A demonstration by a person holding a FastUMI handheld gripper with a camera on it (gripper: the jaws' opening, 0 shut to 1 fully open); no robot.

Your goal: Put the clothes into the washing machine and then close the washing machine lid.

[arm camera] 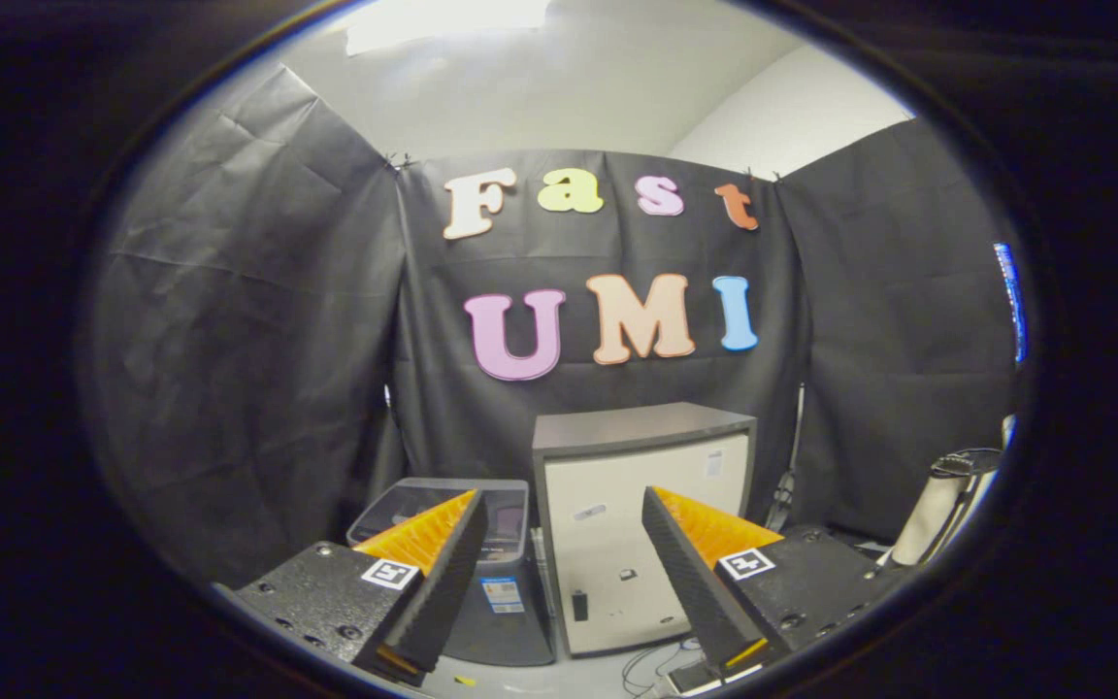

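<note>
1. One washing machine [510, 573], dark grey, small, standing on the floor beyond the claw's left finger; lid [443, 510] translucent and lying flat on top, closed as far as visible, contents under it too dim to tell.
2. Hard to tell any clothes in this view.
3. Just right of the washing machine, touching or nearly so, a white cabinet [641, 529] with a grey top, seen between the two fingers and beyond them; small stickers on its front, too small to read.
4. Claw [564, 573] spread wide, pinching nothing; fingers [690, 573] black with orange backs, a square marker on each base, both well short of the washing machine.
5. On the floor below the cabinet, some thin cables [651, 665].
6. Far right, beside the black cloth wall, a pale leaning tube-like object [933, 510] with a dark ring on top; not clear what.
</note>
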